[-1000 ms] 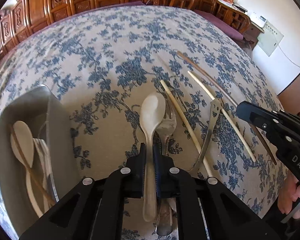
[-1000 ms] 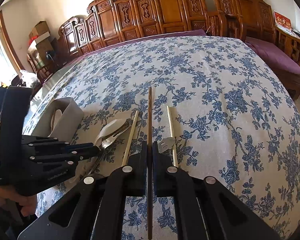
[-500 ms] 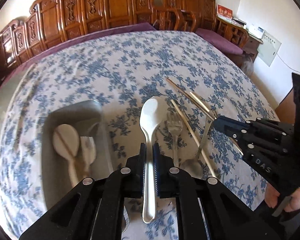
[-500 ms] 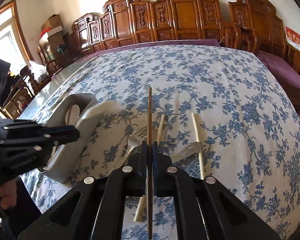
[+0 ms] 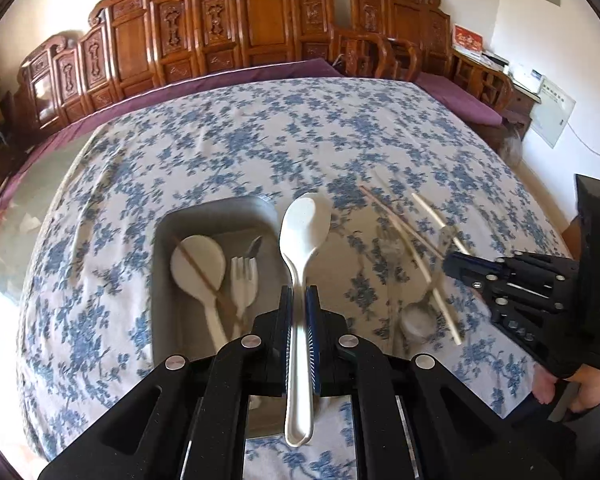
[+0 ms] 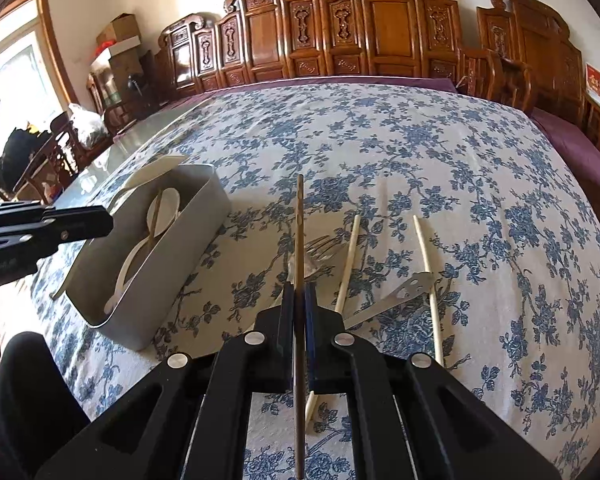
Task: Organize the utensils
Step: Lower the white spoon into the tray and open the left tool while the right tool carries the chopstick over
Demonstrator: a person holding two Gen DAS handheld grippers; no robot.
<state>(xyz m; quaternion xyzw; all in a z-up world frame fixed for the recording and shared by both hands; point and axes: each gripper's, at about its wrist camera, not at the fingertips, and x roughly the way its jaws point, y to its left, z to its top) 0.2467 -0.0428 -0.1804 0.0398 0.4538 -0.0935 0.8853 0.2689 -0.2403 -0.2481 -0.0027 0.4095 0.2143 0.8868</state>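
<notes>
My left gripper point(image 5: 299, 300) is squeezed tight on a white spoon point(image 5: 302, 240). The spoon's handle sits between the two fingers and its bowl sticks out in front. I see the spoon up in the air, over the right wall of the grey bin point(image 5: 216, 204). Inside the bin lie a round white spoon point(image 5: 198, 264), a white fork point(image 5: 244, 280) and a thin brown stick point(image 5: 204, 276) across them.

My right gripper point(image 6: 299, 304) is closed tight on a brown chopstick point(image 6: 299, 232). The chopstick points straight ahead, away from me, and hangs above the cloth.

Under it, on the blue flower tablecloth point(image 6: 420, 140), I see a metal fork point(image 6: 320, 248). Beside the fork lie two pale chopsticks point(image 6: 350, 260), apart from each other. A metal handle with holes point(image 6: 404, 292) lies slanted between them and touches the one on the right.

The grey bin stands on the cloth to the left of these things. From my right camera I can see my left gripper next to the bin. From my left camera I can see a hand point(image 5: 568, 388) holding the right gripper.

Carved wooden chairs point(image 6: 340, 32) stand behind the table.
</notes>
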